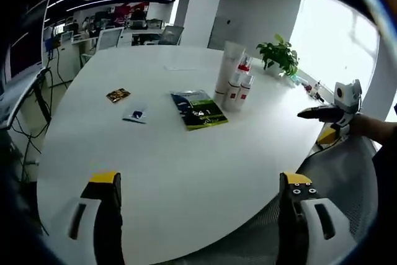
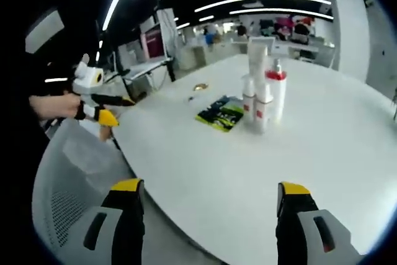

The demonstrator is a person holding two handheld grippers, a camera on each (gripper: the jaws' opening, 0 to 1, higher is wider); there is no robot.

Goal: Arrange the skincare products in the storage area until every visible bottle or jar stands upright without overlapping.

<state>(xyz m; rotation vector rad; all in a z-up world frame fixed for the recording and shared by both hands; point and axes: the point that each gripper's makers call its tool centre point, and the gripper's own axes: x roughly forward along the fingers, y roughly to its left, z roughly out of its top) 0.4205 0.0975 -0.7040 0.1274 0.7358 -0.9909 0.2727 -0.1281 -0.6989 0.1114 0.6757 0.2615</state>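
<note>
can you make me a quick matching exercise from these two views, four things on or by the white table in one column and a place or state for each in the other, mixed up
Things:
1. tall white tube
2. green-and-black booklet
3. potted plant
4. left gripper

Places or states:
a. lying flat on the white table, beside the bottles
b. at the table's far edge by the bright window
c. jaws wide apart, holding nothing
d. standing upright in the cluster of red-and-white bottles

Pairs: 1-d, 2-a, 3-b, 4-c
</note>
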